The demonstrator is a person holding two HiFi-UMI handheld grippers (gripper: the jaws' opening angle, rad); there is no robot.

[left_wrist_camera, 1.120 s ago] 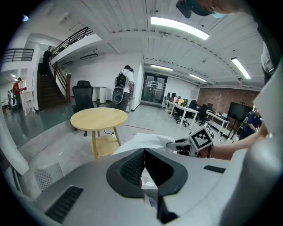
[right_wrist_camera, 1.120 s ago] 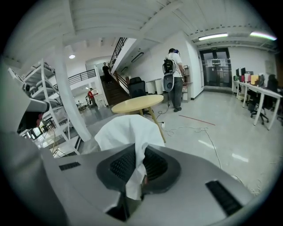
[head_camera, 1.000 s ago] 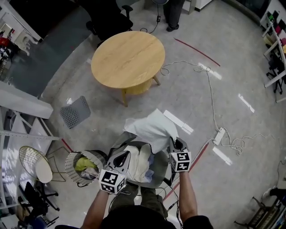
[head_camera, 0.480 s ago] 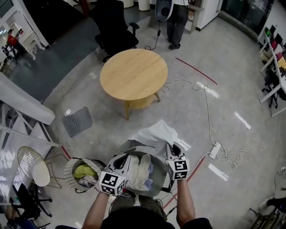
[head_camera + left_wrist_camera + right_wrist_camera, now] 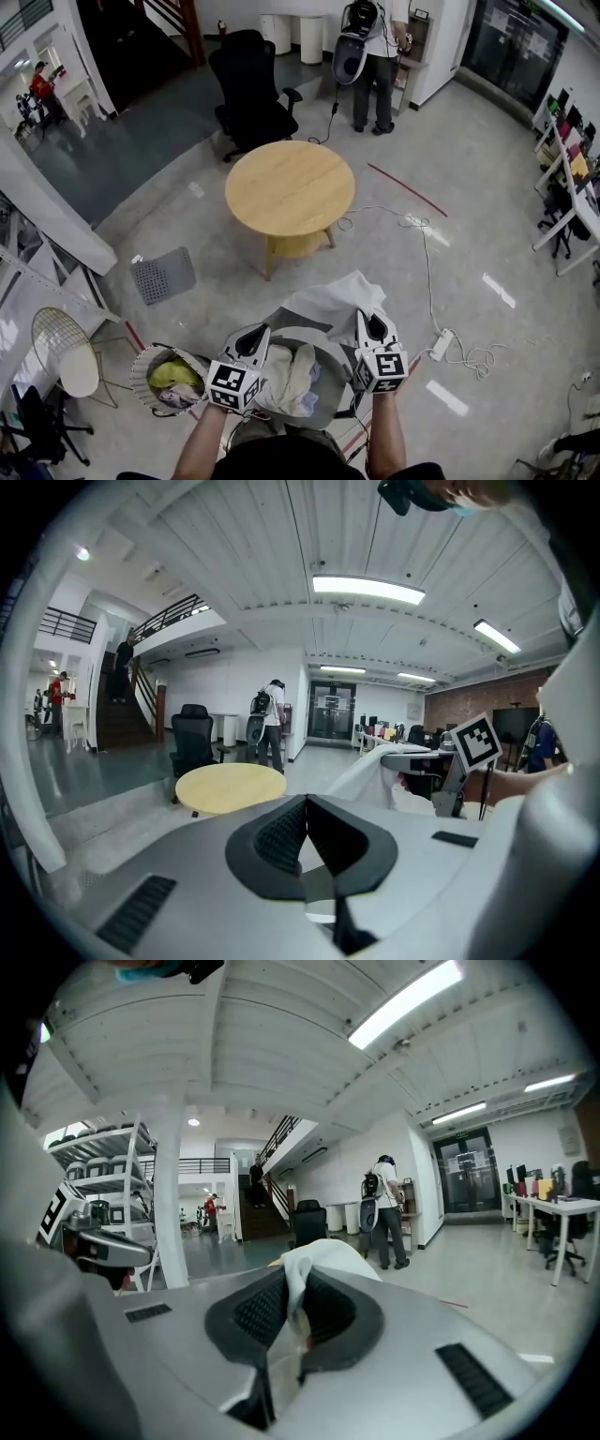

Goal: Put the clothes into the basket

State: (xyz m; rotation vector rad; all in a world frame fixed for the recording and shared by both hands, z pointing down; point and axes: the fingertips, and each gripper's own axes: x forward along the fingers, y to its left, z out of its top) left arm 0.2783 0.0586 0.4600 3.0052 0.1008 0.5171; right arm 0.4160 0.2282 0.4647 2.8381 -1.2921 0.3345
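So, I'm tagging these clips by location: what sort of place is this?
Probably an open-plan office or lab: a black office chair, a round wooden table, and desks along the side.

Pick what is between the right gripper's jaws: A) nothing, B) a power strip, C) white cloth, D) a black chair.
C: in the right gripper view, the right gripper has its jaws closed on a fold of white cloth that rises out between the pads.
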